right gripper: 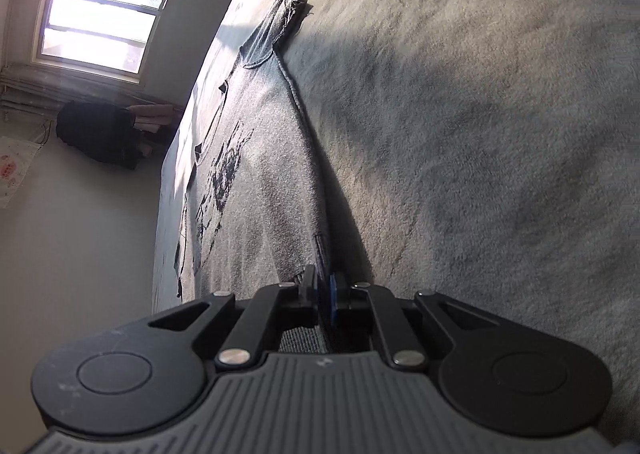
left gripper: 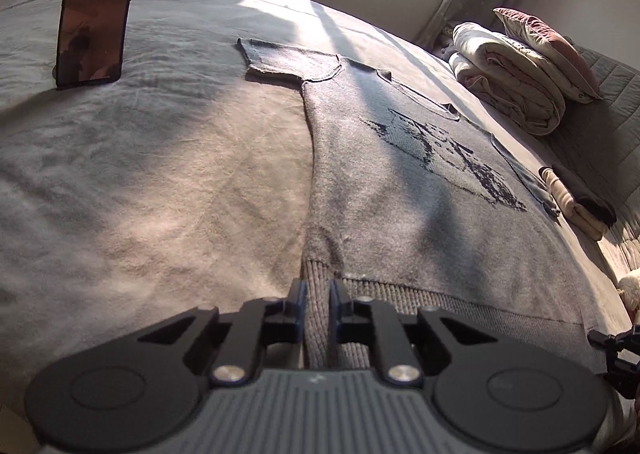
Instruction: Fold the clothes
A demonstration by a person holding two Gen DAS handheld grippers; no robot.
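Grey knit: the sweater (left gripper: 400, 182) lies flat on the bed (left gripper: 140, 174), front print up, hem nearest, sleeves spread at the far end.
Left tool: the left tool (left gripper: 318, 294) is closed tight on the ribbed hem (left gripper: 318, 318) at the sweater's near left corner.
Right tool: the right tool (right gripper: 322, 290) is pinched shut on the sweater's near right edge, where a thin fold of knit sits between the pads.
Slip risk: the right pinch looks shallow, so a quick lift may pull the knit free.
Drag risk: uneven lifting could skew the hem; a far sweep left might topple the propped phone (left gripper: 96, 10).
Hard to see: the right sleeve sits partly against the folded pile (left gripper: 576, 198); how much knit each tool holds is hidden by its own fingers.
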